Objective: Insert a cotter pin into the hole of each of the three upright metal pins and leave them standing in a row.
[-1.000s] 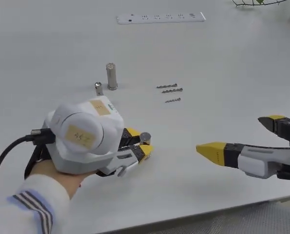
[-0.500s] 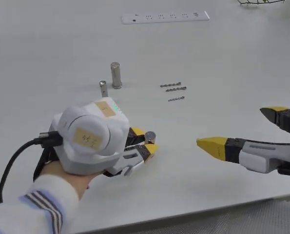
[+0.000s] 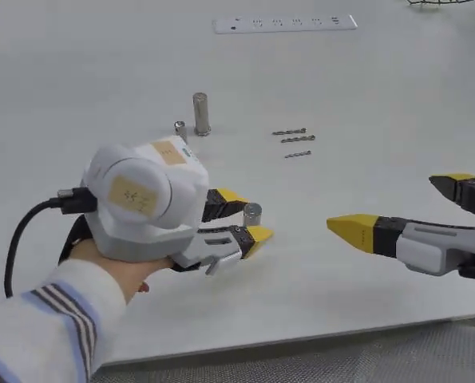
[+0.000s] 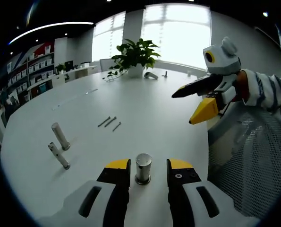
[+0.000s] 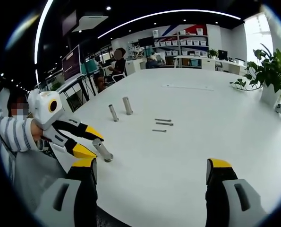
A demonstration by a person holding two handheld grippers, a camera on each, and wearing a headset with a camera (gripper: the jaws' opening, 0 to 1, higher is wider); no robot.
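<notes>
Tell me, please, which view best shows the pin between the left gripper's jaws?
The left gripper view: the pin stands upright, centred between the jaws. The head view shows mostly its top; the right gripper view shows it small.

White power strip (image 3: 285,24), potted plant (image 4: 133,56), white table (image 3: 381,96)

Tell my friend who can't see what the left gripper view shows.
An open left claw has an upright metal pin between its yellow tips, on a white table. Left of it stand two more pins; three cotter pins lie farther off, and the right claw hovers open.
</notes>
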